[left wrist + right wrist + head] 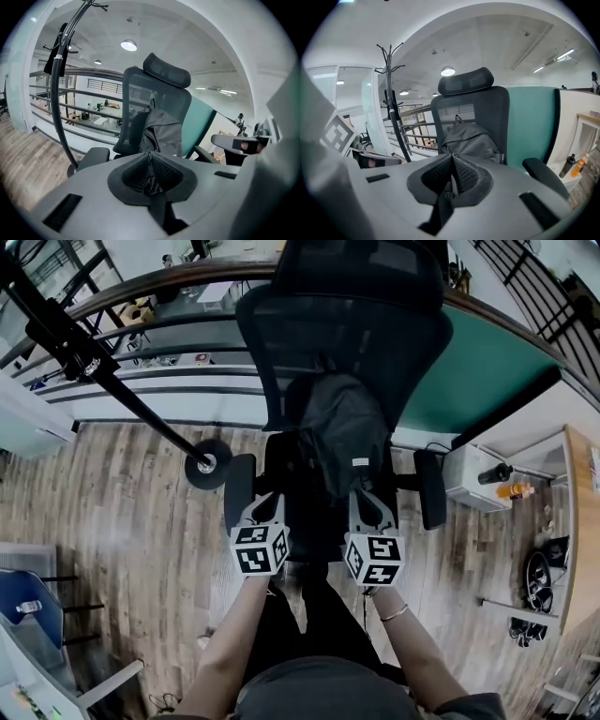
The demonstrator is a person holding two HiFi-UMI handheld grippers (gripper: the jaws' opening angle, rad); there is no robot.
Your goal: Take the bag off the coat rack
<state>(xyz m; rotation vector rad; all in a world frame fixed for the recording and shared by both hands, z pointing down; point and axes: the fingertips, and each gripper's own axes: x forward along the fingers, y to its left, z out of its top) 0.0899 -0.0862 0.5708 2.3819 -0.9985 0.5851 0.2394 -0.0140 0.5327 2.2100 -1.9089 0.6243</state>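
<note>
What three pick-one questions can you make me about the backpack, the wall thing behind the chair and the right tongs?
1. Where is the dark grey fabric backpack? A on the black mesh office chair; B in a box; C on a table.
2. What colour is the flat partition panel behind that chair? A red; B teal; C yellow.
3. How are the right tongs? A wide open; B shut, empty; C squeezing a ball.
Answers: 1 A, it sits on the seat against the backrest. 2 B, the panel shows teal in every view. 3 B, the right gripper view shows the pads together with nothing between.
</note>
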